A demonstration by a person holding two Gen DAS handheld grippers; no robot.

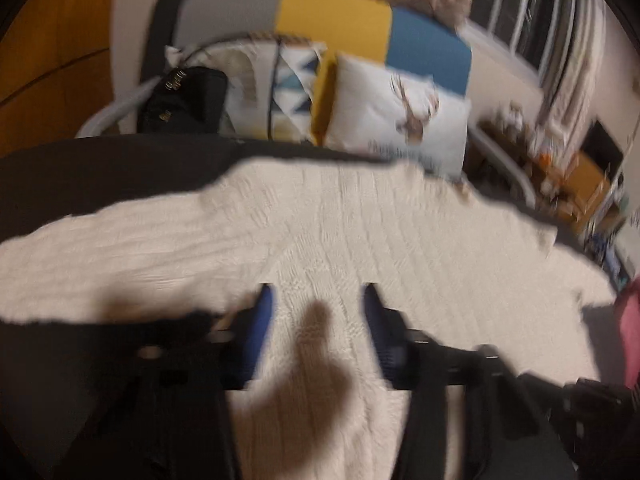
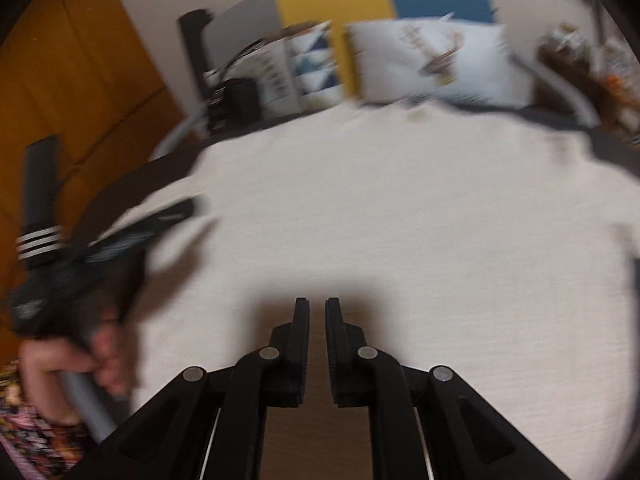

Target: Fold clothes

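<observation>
A cream knitted sweater (image 1: 360,220) lies spread flat on a dark bed cover (image 1: 100,176), one sleeve reaching out to the left. My left gripper (image 1: 318,294) hovers over its near part, blue pads apart, with nothing pinched between them. In the right wrist view the same sweater (image 2: 400,200) fills the middle. My right gripper (image 2: 317,304) is above its near edge with its black fingers almost together and nothing between them. The left gripper (image 2: 132,236) shows blurred at the left, held by a hand (image 2: 72,356).
Pillows (image 1: 400,116) and a black bag (image 1: 188,96) stand at the head of the bed against a grey, yellow and blue headboard (image 1: 332,16). Cluttered shelves (image 1: 560,172) are at the right and a wooden wardrobe (image 2: 80,80) at the left. Something pink (image 1: 628,332) is at the right edge.
</observation>
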